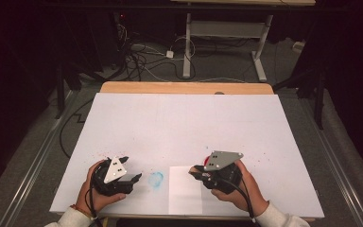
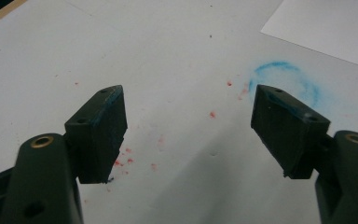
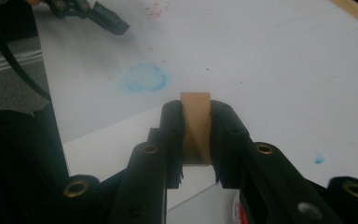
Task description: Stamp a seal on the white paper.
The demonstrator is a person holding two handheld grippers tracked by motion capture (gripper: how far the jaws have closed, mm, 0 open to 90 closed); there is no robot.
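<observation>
Near the front edge of the white surface [image 1: 184, 123], right of its middle, the right hand-held gripper [image 3: 196, 135] is clamping a small tan flat block, cardboard- or wood-like [image 3: 196, 123], upright between its closed jaws. It is hovering at the right edge of a white rectangular sheet of paper [image 1: 184, 189] that is lying flat against the front edge. In the high view that gripper [image 1: 199, 173] is pointing left over the sheet.

The left hand-held gripper [image 2: 189, 126] is sitting wide open, holding nothing, toward the front left corner; in the high view [image 1: 133, 178] its tips are pointing at a round blue chalky smudge [image 1: 156, 179] just left of the sheet. Red specks [image 2: 121, 161] are dotting the surface around it.

Judgement: the tan block is being brought to the paper, perhaps to press or rub along it.

- Keeping the clamp firm matters, since the block is standing tall past the jaw tips and could pivot.
- Lowering it square, bottom edge flat to the sheet, should avoid snagging the paper edge.
- The sheet is lying loose; the open left gripper could pin its left edge before any stroke.
- Steering clear of the blue smudge would keep the paper clean.
</observation>
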